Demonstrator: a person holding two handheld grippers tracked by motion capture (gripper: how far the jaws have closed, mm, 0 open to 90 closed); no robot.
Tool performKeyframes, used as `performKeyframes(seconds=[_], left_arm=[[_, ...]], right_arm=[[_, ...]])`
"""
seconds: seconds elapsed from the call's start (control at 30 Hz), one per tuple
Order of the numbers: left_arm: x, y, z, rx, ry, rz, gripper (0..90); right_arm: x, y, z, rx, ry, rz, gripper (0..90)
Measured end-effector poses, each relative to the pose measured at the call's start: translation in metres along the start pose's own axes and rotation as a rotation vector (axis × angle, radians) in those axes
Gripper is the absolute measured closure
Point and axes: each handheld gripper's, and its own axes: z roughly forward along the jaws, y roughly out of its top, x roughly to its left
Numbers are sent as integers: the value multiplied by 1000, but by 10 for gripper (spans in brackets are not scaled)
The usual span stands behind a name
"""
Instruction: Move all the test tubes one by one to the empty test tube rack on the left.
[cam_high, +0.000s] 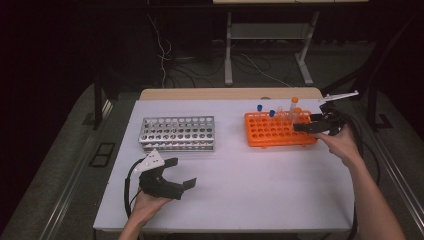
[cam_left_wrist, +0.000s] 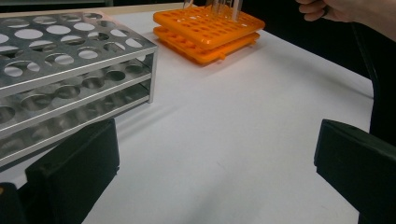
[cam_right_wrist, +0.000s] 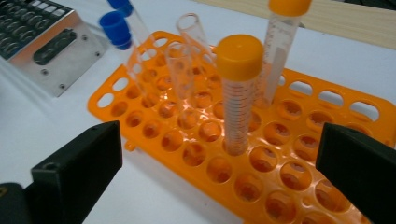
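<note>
On the white table top (cam_high: 250, 185), the right gripper (cam_high: 306, 125) reaches in over the right end of the flat orange plastic tube rack (cam_high: 272, 131), which stands at the far right of the table. Its jaws are spread wide and hold nothing. In the right gripper view they frame a clear graduated tube with an orange cap (cam_right_wrist: 238, 93), which stands upright in a hole of the rack between them, touched by neither jaw. A second orange-capped clear tube (cam_right_wrist: 280, 51) stands upright just behind it. Further along the rack are two uncapped clear tubes (cam_right_wrist: 187, 60) and two blue-capped clear tubes (cam_right_wrist: 122, 32), which lean.

The left gripper (cam_high: 182, 175) hovers near the table's front left edge, its jaws also wide apart and empty. The silver metal rack with round holes (cam_high: 177, 132) stands beyond it, left of the orange rack and well apart from it. In the left gripper view this metal rack lies just beyond the left jaw.
</note>
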Motion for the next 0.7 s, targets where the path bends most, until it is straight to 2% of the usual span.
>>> performKeyframes(seconds=[0.03,0.13,0.17,0.2,0.27,0.4,0.43,0.6,0.7], left_arm=[[0,0,0,0,0,0,0],[0,0,1,2,-2,0,0],[0,0,1,3,-3,2,0],[0,0,1,4,-3,2,0],[0,0,1,5,-4,3,0],[0,0,2,7,-5,4,0],[0,0,2,7,-5,4,0],[0,0,2,7,-5,4,0],[0,0,2,8,-4,2,0]], right_arm=[[-3,-1,3,-4,3,-1,53],[-6,-1,6,-4,-11,0,86],[-9,-2,8,-14,-10,1,174],[-9,-2,8,-14,-10,1,174],[-12,-2,11,-17,-12,0,260],[-12,-3,15,-12,-8,-10,329],[-13,-3,18,-11,-14,-22,374],[-12,-4,27,3,-30,-42,481],[-12,-5,31,16,-21,-54,550]])
